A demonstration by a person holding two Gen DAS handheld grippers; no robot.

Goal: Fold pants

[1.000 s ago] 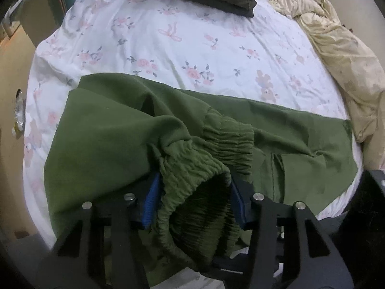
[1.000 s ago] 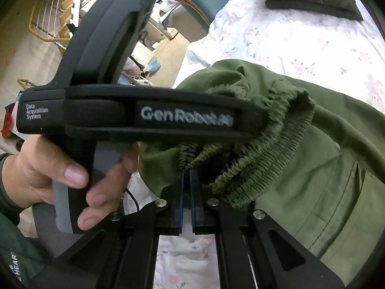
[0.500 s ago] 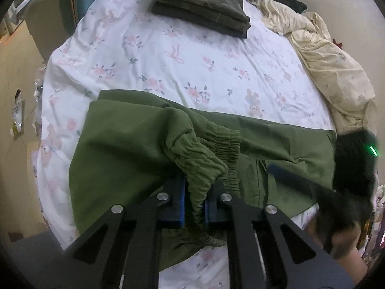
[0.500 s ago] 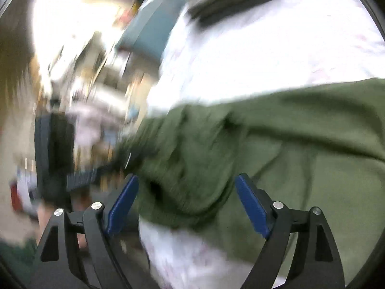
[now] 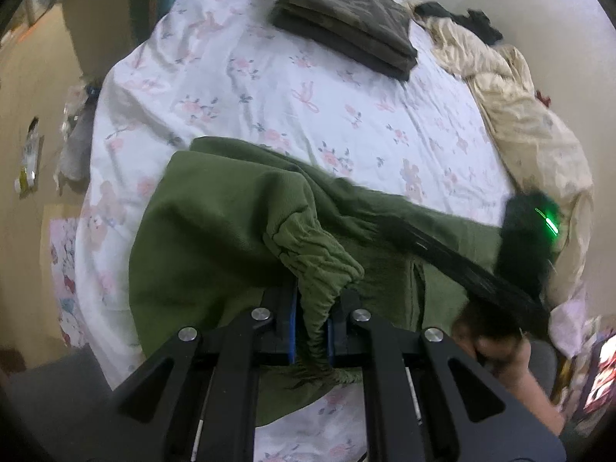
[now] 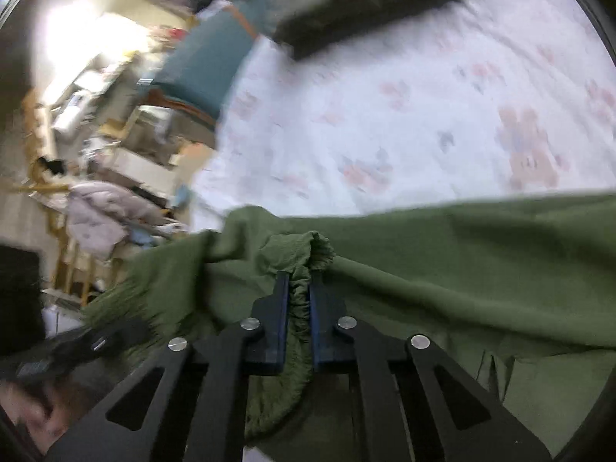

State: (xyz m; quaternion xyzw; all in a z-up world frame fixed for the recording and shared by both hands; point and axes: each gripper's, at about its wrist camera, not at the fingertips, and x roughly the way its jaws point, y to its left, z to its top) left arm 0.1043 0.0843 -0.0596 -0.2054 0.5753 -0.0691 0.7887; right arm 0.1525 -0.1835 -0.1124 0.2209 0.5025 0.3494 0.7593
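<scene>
Olive green pants (image 5: pixel 215 231) lie across the floral bed sheet (image 5: pixel 269 88). In the left wrist view my left gripper (image 5: pixel 313 300) is shut on a bunched piece of the elastic waistband (image 5: pixel 319 258), which it holds raised off the bed. In the blurred right wrist view the right gripper (image 6: pixel 299 281) is closing its jaws; a gathered stretch of the waistband (image 6: pixel 300 296) is pinched between the blue pads. The pants (image 6: pixel 462 261) drape away to the right. A person's hand (image 5: pixel 496 346) carries the blurred right device at the right.
A stack of folded dark clothes (image 5: pixel 346 30) lies at the far end of the bed, and a crumpled cream blanket (image 5: pixel 519 115) runs along its right side. A teal chair (image 6: pixel 215 61) and cluttered furniture stand beyond the bed's left edge.
The left gripper closed on the waistband and lifted it. The right gripper let go, opened wide, moved off to the right along the pants and closed on the waistband again.
</scene>
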